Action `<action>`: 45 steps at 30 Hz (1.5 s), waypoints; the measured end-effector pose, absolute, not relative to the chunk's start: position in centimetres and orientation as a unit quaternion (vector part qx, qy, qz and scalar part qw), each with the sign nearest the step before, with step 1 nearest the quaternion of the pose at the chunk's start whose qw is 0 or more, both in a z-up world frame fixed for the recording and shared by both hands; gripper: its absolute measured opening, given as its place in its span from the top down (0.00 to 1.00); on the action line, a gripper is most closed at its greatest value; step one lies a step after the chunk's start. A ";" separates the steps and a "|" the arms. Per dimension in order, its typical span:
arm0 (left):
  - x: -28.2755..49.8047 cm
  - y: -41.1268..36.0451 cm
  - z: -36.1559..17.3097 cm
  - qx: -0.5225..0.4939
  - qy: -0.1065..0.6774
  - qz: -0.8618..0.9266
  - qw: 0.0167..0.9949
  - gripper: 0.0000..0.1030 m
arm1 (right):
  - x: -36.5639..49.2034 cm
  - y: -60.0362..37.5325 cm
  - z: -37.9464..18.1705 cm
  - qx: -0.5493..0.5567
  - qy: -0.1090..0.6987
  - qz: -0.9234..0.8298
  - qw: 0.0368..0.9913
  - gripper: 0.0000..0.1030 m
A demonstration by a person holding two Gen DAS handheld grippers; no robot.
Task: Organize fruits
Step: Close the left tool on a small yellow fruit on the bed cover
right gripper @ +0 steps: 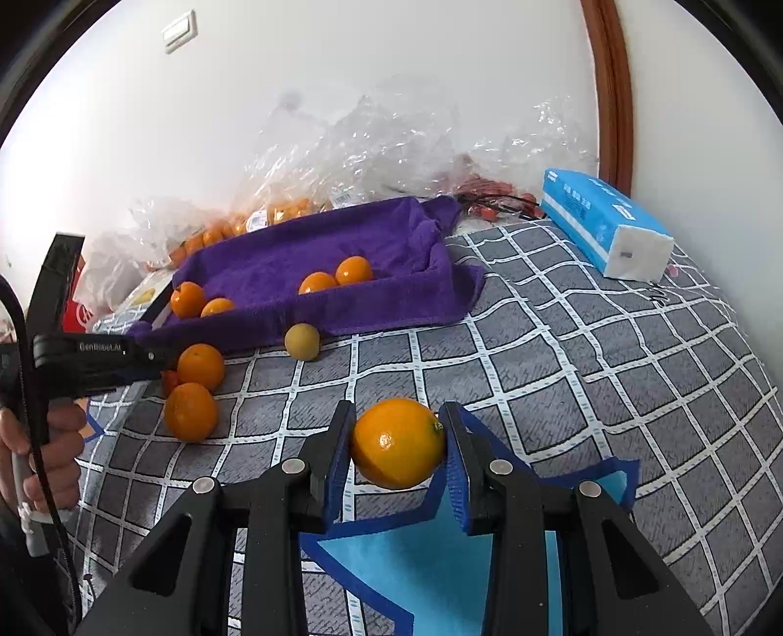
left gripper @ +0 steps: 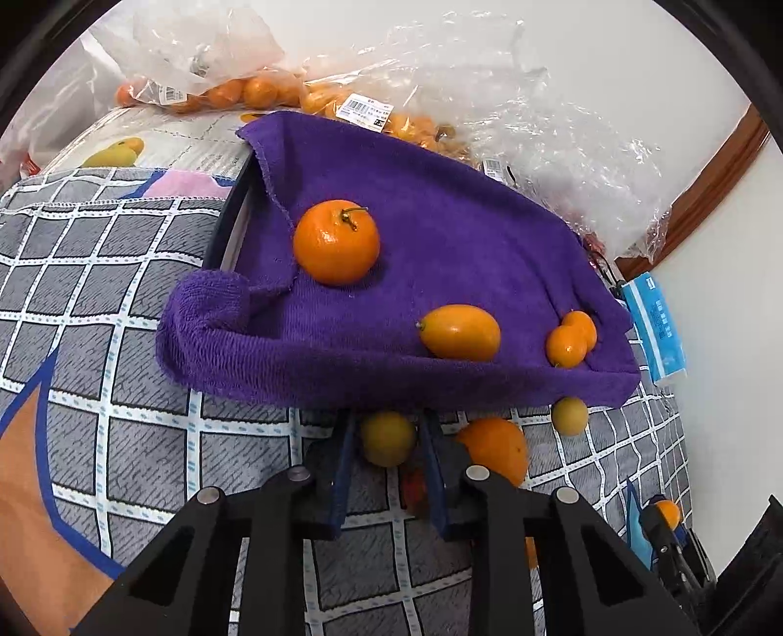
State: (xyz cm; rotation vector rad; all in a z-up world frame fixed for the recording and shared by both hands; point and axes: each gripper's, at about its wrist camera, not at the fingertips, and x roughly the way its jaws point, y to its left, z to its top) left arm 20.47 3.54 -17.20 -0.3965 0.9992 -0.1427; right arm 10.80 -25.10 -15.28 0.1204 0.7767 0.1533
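A home bedroom: a bed [right gripper: 611,352] under a grey checked cover, a white wall with a light switch [right gripper: 180,30], a wooden door frame [right gripper: 611,88], a tissue pack [right gripper: 604,222].

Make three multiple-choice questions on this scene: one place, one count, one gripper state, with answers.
1. Where is the blue-and-white tissue pack? A on the purple towel; B on the grey checked bedcover; C in a gripper.
2. How many orange fruits lie on the towel? A two; B six; C four.
3. The right gripper is: A shut on a round orange fruit; B open, empty; C shut on a bag.
B, it lies on the cover beside the towel; C, four show in both views; A, both pads press the fruit.
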 end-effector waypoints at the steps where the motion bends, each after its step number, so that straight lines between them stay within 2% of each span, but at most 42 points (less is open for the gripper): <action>1: 20.4 3.6 -17.2 -0.190 0.476 -0.071 0.856 0.77 | 10.9 -24.8 -15.3 0.054 0.380 0.076 0.920 0.66; 6: 19.7 5.1 -16.8 -0.220 0.475 -0.079 0.849 0.77 | 11.3 -24.0 -15.0 0.042 0.385 0.070 0.919 0.66; 11: 17.5 6.3 -15.9 -0.187 0.459 -0.050 0.867 0.77 | 11.4 -22.6 -14.2 0.036 0.384 0.069 0.920 0.66; 27: 11.7 9.9 -14.1 -0.189 0.437 -0.048 0.878 0.77 | 10.2 -18.0 -11.0 0.044 0.373 0.100 0.921 0.66; 45: 10.2 10.7 -11.9 -0.181 0.421 -0.044 0.888 0.77 | 9.8 -18.3 -8.8 0.058 0.358 0.084 0.928 0.66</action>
